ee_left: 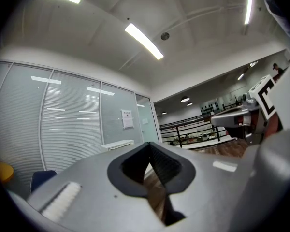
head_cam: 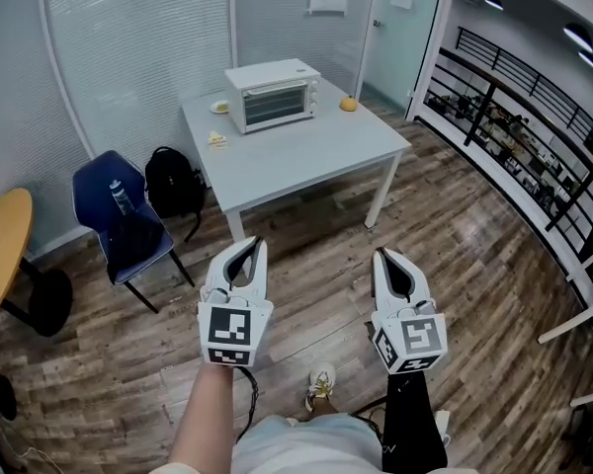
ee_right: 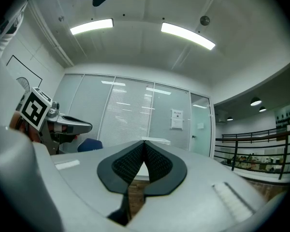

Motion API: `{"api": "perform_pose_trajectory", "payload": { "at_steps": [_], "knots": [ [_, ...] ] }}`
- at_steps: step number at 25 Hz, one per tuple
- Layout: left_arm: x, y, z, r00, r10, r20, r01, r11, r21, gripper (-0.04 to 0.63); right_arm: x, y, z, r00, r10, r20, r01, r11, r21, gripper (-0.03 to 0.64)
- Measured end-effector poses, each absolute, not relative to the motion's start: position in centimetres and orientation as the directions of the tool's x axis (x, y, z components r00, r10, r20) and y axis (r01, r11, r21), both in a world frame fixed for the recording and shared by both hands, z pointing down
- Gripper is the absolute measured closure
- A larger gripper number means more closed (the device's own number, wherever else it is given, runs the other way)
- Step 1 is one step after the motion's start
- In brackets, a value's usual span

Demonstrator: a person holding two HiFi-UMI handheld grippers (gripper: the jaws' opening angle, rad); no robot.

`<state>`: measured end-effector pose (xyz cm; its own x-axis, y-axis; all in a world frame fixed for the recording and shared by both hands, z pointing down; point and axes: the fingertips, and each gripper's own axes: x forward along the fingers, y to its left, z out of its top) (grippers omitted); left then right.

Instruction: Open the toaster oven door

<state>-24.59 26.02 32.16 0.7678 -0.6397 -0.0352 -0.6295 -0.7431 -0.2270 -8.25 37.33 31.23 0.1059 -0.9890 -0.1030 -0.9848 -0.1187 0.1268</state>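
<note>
A white toaster oven [head_cam: 273,94] stands with its door closed at the back of a light grey table [head_cam: 306,161]. Both grippers hover over the wooden floor, well short of the table. My left gripper [head_cam: 247,249] is shut with nothing in it, its tips touching. To its right, my right gripper [head_cam: 389,259] is also shut and empty. In the left gripper view the jaws of the left gripper [ee_left: 150,145] meet, with the toaster oven [ee_left: 117,144] small behind them. In the right gripper view the right gripper [ee_right: 144,143] is closed, and the oven's top [ee_right: 155,140] peeks over it.
An orange fruit [head_cam: 348,104] and small food items [head_cam: 217,138] lie on the table. A blue chair [head_cam: 119,227] holding a bottle [head_cam: 121,197], and a black backpack [head_cam: 174,181], stand left of it. A round wooden table [head_cam: 0,250] is far left, a black railing [head_cam: 534,151] right.
</note>
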Motion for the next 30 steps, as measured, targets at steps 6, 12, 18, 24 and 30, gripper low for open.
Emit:
{"api": "perform_pose_trajectory", "payload": {
  "at_steps": [6, 12, 18, 24, 30],
  "knots": [
    [-21.2, 23.0, 31.8, 0.761, -0.647, -0.043, -0.638, -0.735, -0.228, 0.538, -4.8, 33.5, 30.8, 0.084, -0.990, -0.115, -0.987, -0.099, 0.124, 0.615],
    [-18.0, 19.7, 31.2, 0.744, -0.667, -0.046, -0.659, -0.719, -0.222, 0.538, -1.8, 29.7, 30.4, 0.041, -0.992, -0.119, -0.990, -0.056, 0.132, 0.615],
    [-14.7, 16.1, 31.3, 0.723, -0.689, -0.047, -0.680, -0.699, -0.220, 0.538, 1.9, 25.8, 30.7, 0.013, -0.993, -0.116, -0.991, -0.029, 0.133, 0.615],
    [-10.7, 13.1, 31.7, 0.707, -0.706, -0.040, -0.696, -0.685, -0.216, 0.538, 6.0, 22.6, 30.9, -0.013, -0.993, -0.114, -0.991, -0.003, 0.134, 0.615],
    [-7.5, 11.7, 32.2, 0.710, -0.703, -0.025, -0.690, -0.689, -0.221, 0.538, 9.1, 21.0, 31.5, -0.012, -0.993, -0.117, -0.994, -0.001, 0.111, 0.615]
  ]
}}
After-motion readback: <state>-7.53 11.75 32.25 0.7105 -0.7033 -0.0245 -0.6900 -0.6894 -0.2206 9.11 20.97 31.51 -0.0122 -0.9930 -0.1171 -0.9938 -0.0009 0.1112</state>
